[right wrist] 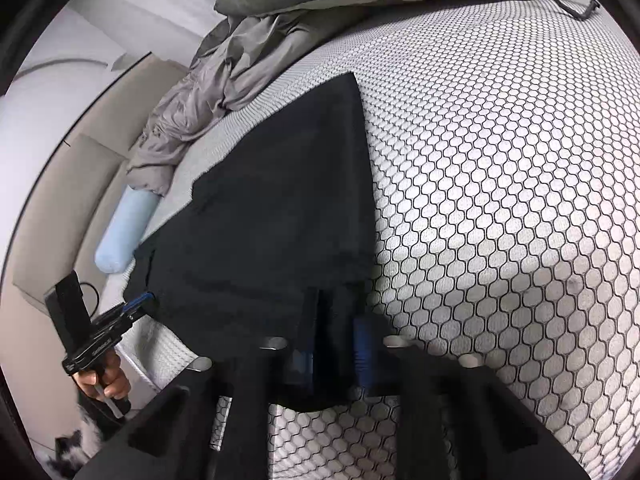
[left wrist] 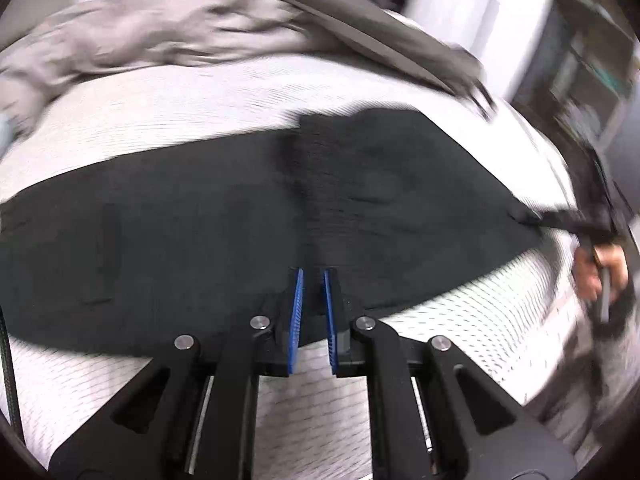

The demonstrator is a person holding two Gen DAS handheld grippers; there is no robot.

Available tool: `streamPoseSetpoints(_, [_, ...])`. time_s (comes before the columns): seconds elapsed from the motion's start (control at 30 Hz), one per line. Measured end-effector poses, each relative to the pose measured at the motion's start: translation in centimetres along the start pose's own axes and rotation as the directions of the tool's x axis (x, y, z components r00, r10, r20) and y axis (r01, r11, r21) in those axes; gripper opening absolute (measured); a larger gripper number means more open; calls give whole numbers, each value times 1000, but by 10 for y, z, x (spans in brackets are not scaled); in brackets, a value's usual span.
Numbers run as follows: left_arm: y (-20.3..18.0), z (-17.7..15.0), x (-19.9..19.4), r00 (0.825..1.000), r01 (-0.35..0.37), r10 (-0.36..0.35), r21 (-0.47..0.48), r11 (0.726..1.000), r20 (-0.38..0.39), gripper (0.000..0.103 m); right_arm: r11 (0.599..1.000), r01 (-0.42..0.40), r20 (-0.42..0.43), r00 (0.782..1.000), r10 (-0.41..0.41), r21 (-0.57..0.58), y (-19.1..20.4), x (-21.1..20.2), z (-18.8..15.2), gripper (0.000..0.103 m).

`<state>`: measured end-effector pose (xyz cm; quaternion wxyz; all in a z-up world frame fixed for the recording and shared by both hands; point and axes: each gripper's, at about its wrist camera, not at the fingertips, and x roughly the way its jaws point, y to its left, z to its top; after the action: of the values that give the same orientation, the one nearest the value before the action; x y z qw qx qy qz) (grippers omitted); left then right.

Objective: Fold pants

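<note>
Pants (right wrist: 272,216) clamped in both claws (grey bedding (right wrist: 224,68), blue roll (right wrist: 124,232) beyond).

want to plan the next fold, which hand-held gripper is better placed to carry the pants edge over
Right, probably. The right hand-held gripper has the black pants clamped and draped over its fingers; the left hand-held gripper only nips the cloth's very edge.

Only one marking found: small pale lettering along the black body of the left gripper (right wrist: 138,307), too small and blurred to read.
</note>
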<state>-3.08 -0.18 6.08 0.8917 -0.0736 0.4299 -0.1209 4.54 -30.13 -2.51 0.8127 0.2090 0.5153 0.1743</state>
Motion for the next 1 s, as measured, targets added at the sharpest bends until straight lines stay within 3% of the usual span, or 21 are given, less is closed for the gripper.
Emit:
streamPoseSetpoints(0.07, [32, -6, -20, 998, -54, 58, -113, 992, 35, 30, 995, 83, -22, 996, -84, -49, 2, -2, -5, 13])
streamPoseSetpoints(0.13, [76, -20, -44, 988, -127, 147, -267, 955, 55, 46, 990, 125, -43, 991, -128, -62, 0, 3, -4, 17])
streamPoseSetpoints(0.17, [100, -31, -55, 980, -158, 190, -359, 920, 55, 54, 992, 117, -34, 992, -119, -53, 0, 1, -3, 21])
streamPoseSetpoints(0.2, [118, -39, -62, 977, -167, 208, -423, 891, 52, 56, 992, 114, -27, 993, -116, -50, 3, 2, 1, 25])
streamPoseSetpoints(0.27, [151, -55, -68, 977, -161, 209, -535, 830, 31, 56, 991, 119, 2, 993, -119, -65, 3, -16, -5, 47])
streamPoseSetpoints(0.33, [180, -64, -65, 979, -148, 201, -605, 782, 20, 56, 990, 121, 28, 993, -119, -69, 7, -20, -4, 50])
streamPoseSetpoints(0.37, [196, -67, -60, 978, -155, 207, -653, 741, 4, 56, 990, 118, 30, 993, -116, -72, 7, -24, -5, 50])
streamPoseSetpoints(0.43, [218, -68, -52, 983, -111, 184, -721, 684, 23, 56, 992, 114, 19, 993, -113, -62, 8, -19, -3, 50])
streamPoseSetpoints(0.5, [238, -59, -47, 978, -98, 205, -769, 631, 43, 50, 991, 117, 7, 993, -117, -60, 13, -9, 7, 50])
streamPoseSetpoints(0.53, [244, -54, -45, 975, -98, 216, -776, 623, 50, 36, 991, 120, 5, 993, -120, -59, 14, -9, 8, 50])
streamPoseSetpoints(0.57, [249, -51, -42, 973, -109, 227, -777, 619, 44, 14, 991, 123, 5, 992, -122, -59, 14, -8, 8, 50])
streamPoseSetpoints(0.63, [252, -51, -41, 966, -121, 252, -782, 611, 48, 6, 991, 122, 11, 993, -122, -56, 16, -3, 13, 50])
streamPoseSetpoints(0.67, [248, -50, -43, 962, -134, 269, -778, 614, 46, 2, 991, 121, 12, 993, -121, -54, 16, -2, 14, 50])
streamPoseSetpoints(0.7, [239, -43, -48, 952, -163, 302, -754, 636, 49, 1, 991, 120, 14, 993, -119, -54, 14, -4, 13, 50])
streamPoseSetpoints(0.8, [196, -16, -73, 913, -235, 393, -644, 728, 111, 0, 990, 127, 41, 991, -124, -65, 13, -14, 13, 50])
streamPoseSetpoints(0.9, [137, 14, -96, 905, -190, 363, -549, 814, 224, 0, 990, 122, 76, 990, -117, -72, 14, -26, 14, 50])
streamPoseSetpoints(1.0, [56, 51, -100, 906, -143, 287, -410, 901, 313, 0, 990, 118, 114, 987, -109, -74, 14, -43, 15, 50])
